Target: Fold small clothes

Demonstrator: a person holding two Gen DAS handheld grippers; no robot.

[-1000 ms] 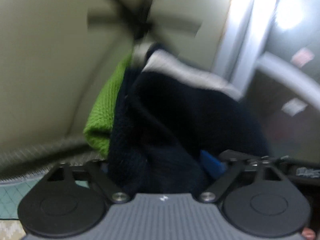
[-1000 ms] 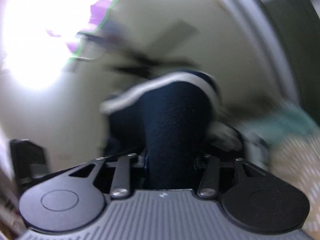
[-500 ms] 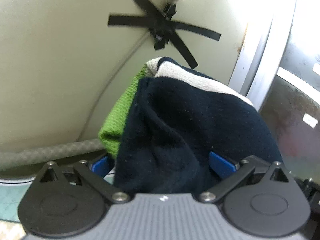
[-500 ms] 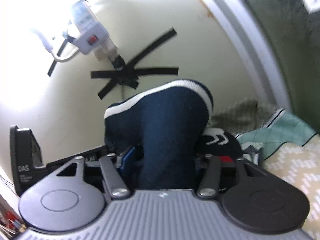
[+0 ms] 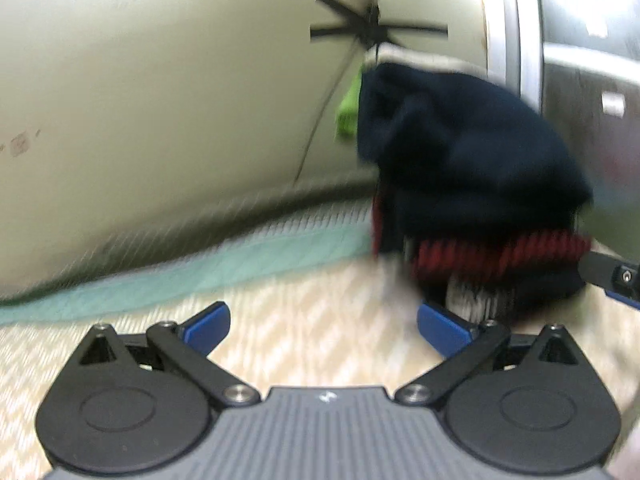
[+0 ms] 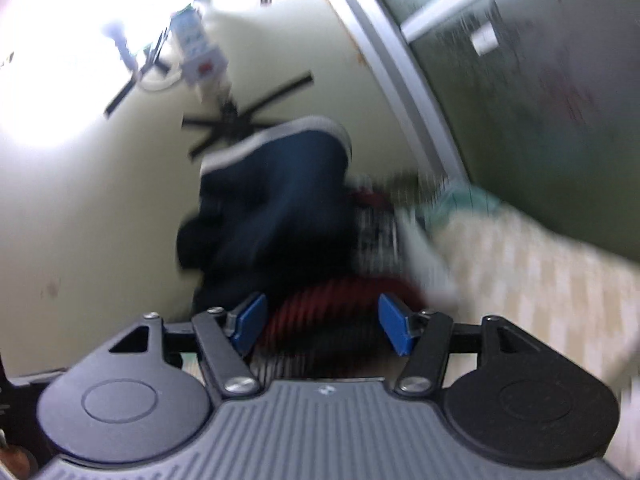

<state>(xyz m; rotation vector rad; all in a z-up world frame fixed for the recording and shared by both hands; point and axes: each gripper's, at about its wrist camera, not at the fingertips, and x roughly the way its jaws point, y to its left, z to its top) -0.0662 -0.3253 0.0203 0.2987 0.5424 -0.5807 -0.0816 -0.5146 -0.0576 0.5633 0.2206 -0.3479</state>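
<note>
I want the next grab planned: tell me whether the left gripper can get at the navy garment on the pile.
Probably yes: the left gripper is open, and the navy garment sits uncovered atop the red-striped pile, ahead to its right.

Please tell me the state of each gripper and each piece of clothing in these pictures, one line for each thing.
Left gripper: open, holding nothing, over the patterned cover.
Right gripper: open, fingers either side of the striped cloth, not clamped.
Navy garment: bunched, released, on top of the pile by the wall.
Red-striped garment: lying under the navy one.
Green garment: mostly hidden behind the navy one.
</note>
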